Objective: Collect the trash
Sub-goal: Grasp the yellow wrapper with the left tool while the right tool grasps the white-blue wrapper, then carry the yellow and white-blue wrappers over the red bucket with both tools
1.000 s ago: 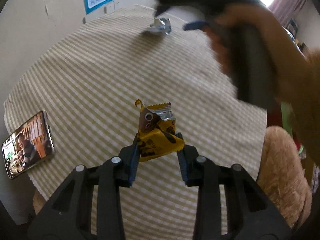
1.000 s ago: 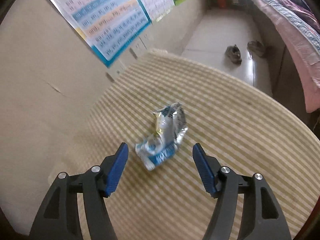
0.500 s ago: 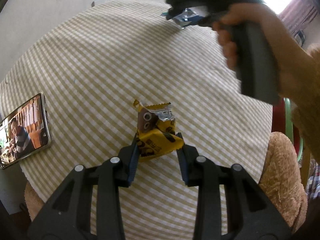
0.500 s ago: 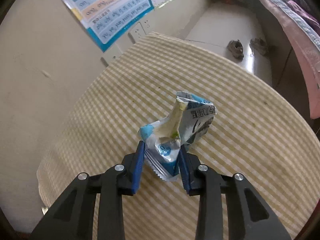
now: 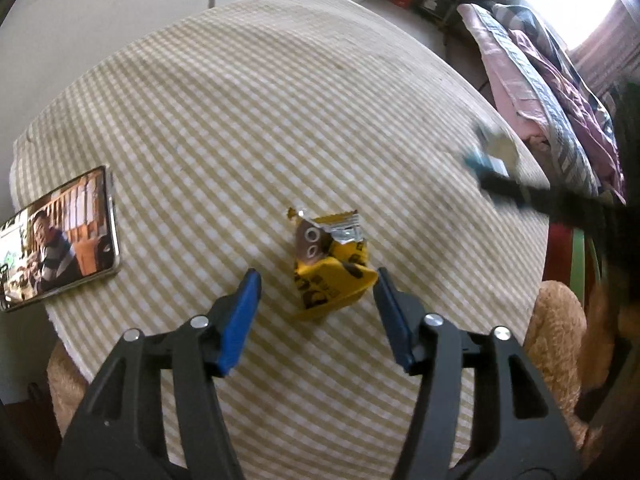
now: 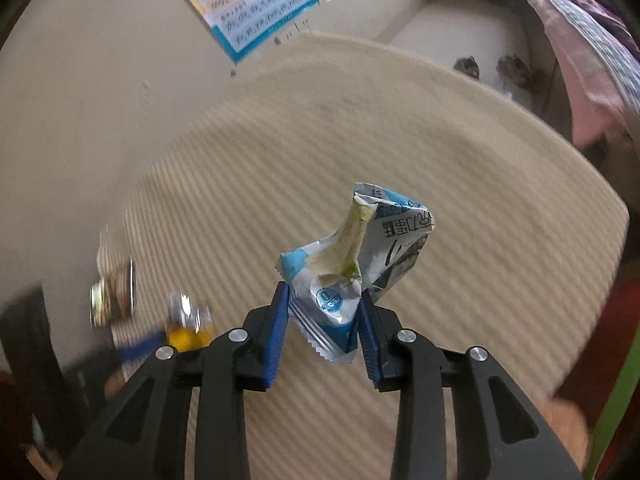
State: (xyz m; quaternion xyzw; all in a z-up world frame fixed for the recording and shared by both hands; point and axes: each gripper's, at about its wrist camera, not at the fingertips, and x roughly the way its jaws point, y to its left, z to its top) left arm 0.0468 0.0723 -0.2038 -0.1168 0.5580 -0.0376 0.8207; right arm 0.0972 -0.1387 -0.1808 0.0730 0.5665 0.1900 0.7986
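A yellow and brown snack wrapper (image 5: 330,264) lies on the checked tablecloth between the open jaws of my left gripper (image 5: 316,300); the jaws stand apart from it on both sides. My right gripper (image 6: 322,320) is shut on a blue and white crumpled wrapper (image 6: 356,264) and holds it above the table. In the left wrist view the right gripper (image 5: 496,172) shows blurred at the right table edge. In the right wrist view the yellow wrapper (image 6: 186,328) shows blurred at lower left.
A phone (image 5: 60,240) with a lit screen lies at the table's left edge. A round table (image 5: 280,100) in checked cloth stands by a wall with posters (image 6: 256,0). A bed with bedding (image 5: 560,100) is at the right. A brown plush seat (image 5: 556,340) sits at lower right.
My left gripper has opened and let go of the yellow wrapper, which now lies on the table. My right gripper shut on the blue wrapper, lifted it and swung to the right.
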